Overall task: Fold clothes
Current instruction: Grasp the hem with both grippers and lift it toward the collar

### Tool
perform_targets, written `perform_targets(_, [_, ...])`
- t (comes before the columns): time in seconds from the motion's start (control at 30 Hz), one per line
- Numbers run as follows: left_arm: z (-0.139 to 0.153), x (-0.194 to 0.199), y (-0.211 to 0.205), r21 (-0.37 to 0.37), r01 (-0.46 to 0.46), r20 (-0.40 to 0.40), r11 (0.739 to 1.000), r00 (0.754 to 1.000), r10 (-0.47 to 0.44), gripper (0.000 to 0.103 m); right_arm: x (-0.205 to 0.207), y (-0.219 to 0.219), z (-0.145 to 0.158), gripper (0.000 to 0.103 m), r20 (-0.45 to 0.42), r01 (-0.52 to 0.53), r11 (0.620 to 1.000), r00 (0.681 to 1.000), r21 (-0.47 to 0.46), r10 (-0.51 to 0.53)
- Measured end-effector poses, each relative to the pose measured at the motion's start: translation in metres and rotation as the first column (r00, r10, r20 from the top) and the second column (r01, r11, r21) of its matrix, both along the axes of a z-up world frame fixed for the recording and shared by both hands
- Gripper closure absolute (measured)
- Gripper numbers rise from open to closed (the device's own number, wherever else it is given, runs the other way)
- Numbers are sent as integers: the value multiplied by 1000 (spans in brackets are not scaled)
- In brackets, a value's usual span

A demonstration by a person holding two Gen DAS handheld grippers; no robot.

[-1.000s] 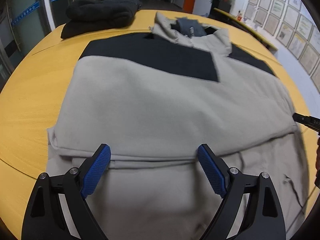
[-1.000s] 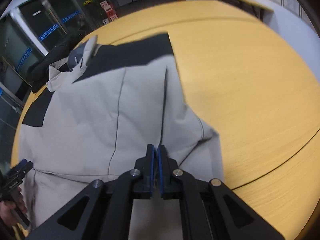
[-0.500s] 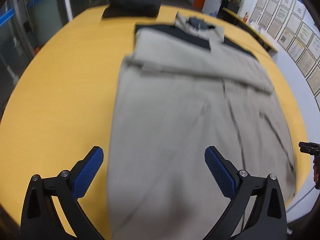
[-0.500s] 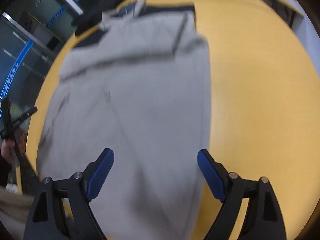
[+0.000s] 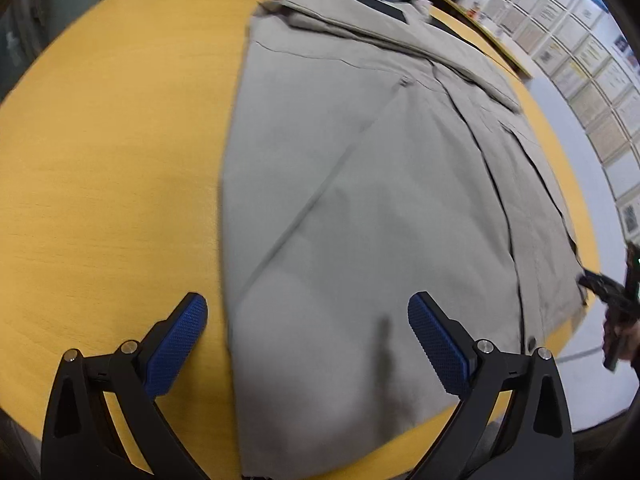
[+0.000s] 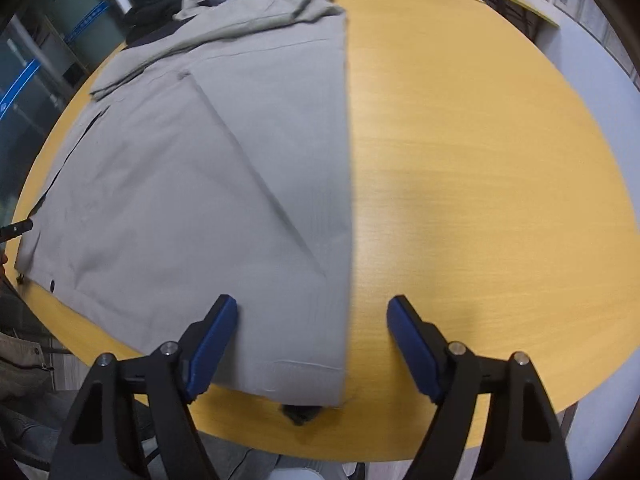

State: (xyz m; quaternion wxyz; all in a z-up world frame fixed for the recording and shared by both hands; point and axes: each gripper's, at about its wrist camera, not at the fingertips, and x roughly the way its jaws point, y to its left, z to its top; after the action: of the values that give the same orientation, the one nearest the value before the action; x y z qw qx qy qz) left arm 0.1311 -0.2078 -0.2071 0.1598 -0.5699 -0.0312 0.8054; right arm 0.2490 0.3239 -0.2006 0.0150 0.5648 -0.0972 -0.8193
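Note:
A beige jacket (image 5: 360, 184) with black shoulder panels lies flat on the yellow wooden table (image 5: 112, 152), its sleeves folded across the upper body. It also shows in the right wrist view (image 6: 208, 184). My left gripper (image 5: 308, 340) is open and empty, above the jacket's near left hem corner. My right gripper (image 6: 312, 344) is open and empty, above the near right hem corner, astride the jacket's right edge. The right gripper's tip (image 5: 604, 288) shows at the far right of the left wrist view.
A dark folded garment (image 6: 156, 12) lies at the far end of the table (image 6: 480, 160). The table's front edge (image 6: 400, 452) is just below my right gripper. A wall of framed certificates (image 5: 580, 40) stands to the right.
The right gripper let go of the jacket and opened. Both grippers drew back from the folded sleeves to the near hem. The lower body of the jacket now lies spread flat.

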Motion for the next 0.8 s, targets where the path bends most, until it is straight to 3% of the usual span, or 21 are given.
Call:
perform_targets(0.07, [1, 6, 1, 1, 33, -13, 999, 999, -33, 16, -3, -9, 1, 55, -6, -16, 1000, 1000, 18, 16])
perform_targets(0.13, [3, 12, 0, -18, 50, -29, 999, 998, -51, 39, -4, -15, 1, 71, 1, -22, 999, 1000, 47, 22])
perform_targets(0.2, [3, 15, -7, -34, 42, -24, 999, 999, -43, 77, -2, -18, 1, 83, 16, -16, 998, 1000, 57, 16])
perform_targets(0.23, [3, 16, -11, -38, 33, -14, 999, 999, -34, 90, 0, -18, 2, 89, 22, -8, 999, 1000, 54, 7])
perform_targets(0.47, [13, 68, -56, -25, 21, 107, 999, 994, -18, 101, 38, -42, 37, 100, 32, -16, 999, 999, 43, 15])
perform_targets(0.6, [42, 95, -77, 54, -15, 153, 998, 988, 7, 102, 59, -66, 73, 100, 17, -45, 999, 999, 29, 45])
perform_targets(0.67, [62, 99, -79, 99, -27, 157, 995, 988, 12, 102, 57, -76, 98, 100, -28, -47, 999, 998, 17, 47])
perform_targets(0.8, [112, 70, -69, 191, -28, 108, 981, 994, 7, 102, -1, -76, 138, 100, -147, -64, 998, 987, 14, 65])
